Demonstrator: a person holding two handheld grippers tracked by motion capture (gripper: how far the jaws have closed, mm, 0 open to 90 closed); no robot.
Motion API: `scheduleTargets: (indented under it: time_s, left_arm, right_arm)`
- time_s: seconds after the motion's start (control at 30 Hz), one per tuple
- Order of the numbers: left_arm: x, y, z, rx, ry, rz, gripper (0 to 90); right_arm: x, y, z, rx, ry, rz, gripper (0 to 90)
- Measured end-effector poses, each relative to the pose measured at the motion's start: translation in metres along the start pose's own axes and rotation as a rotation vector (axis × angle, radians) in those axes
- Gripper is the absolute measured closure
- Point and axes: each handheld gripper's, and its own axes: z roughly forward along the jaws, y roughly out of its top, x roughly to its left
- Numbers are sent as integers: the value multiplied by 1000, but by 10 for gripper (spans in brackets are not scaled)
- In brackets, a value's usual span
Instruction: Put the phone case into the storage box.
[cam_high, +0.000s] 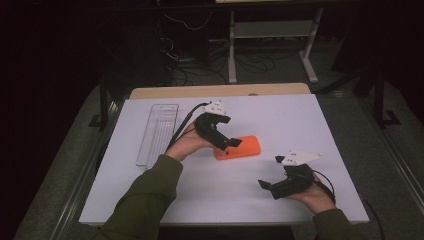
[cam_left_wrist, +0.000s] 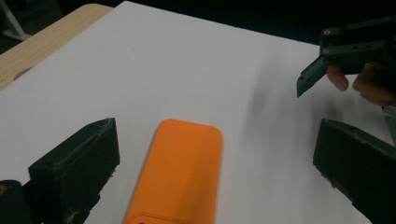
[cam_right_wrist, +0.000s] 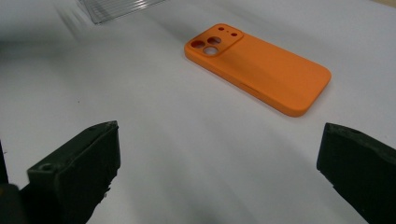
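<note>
The phone case lies flat near the middle of the worktop, camera cut-outs facing up. The clear tray lies to its left, well apart. The left gripper hangs over the case's left end. The right gripper sits nearer the front edge, right of the case, apart from it.

In the high view the left gripper covers the orange phone case's nine o'clock end; the clear tray is blurred and cropped at twelve o'clock.
</note>
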Motion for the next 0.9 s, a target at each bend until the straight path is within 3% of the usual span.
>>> scheduleTargets:
  time_s: [0.27,0.4,0.9]
  left_arm:
    - [9,-4,10,68,19,5,0]
    - [10,-5,14,83,19,-3,0]
    - [16,-12,32,217,13,15,0]
  right_arm:
    - [0,0,0,1,0,5,0]
    - [0,0,0,-1,-1,-1,0]
    - [0,0,-1,-7,0,-2,0]
